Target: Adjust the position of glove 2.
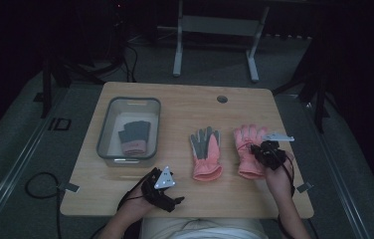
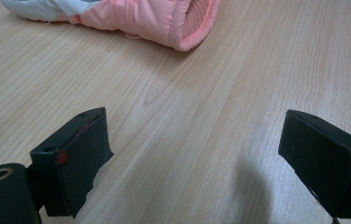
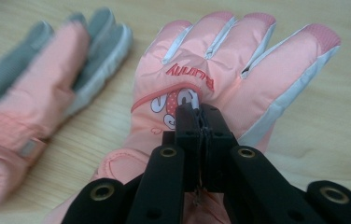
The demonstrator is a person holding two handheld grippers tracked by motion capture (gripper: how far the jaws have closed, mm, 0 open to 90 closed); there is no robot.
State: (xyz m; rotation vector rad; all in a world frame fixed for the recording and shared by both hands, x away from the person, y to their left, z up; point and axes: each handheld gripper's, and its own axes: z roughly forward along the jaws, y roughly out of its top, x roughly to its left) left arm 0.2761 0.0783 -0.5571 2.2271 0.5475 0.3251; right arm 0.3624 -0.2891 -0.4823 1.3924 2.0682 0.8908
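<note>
Two pink gloves lie side by side on the wooden table (image 1: 185,104). The right glove (image 1: 247,144) lies back up, with a cartoon print and red lettering (image 3: 239,60). My right gripper (image 3: 203,116) is shut on a pinch of fabric on the back of it, and stands over its wrist end (image 1: 264,153). The left glove (image 1: 206,152) lies palm up with grey fingers (image 3: 38,88). My left gripper (image 1: 164,191) rests near the table's front edge, open with only bare wood between its jaws (image 2: 197,154). The cuff of the left glove (image 2: 164,21) lies a little ahead of it.
A clear plastic bin (image 1: 106,144) stands at the table's left with a dark grey pair of gloves (image 1: 135,137) inside. A round cable hole (image 1: 222,98) is near the far edge. Cables trail off the front edge to the floor (image 1: 41,186).
</note>
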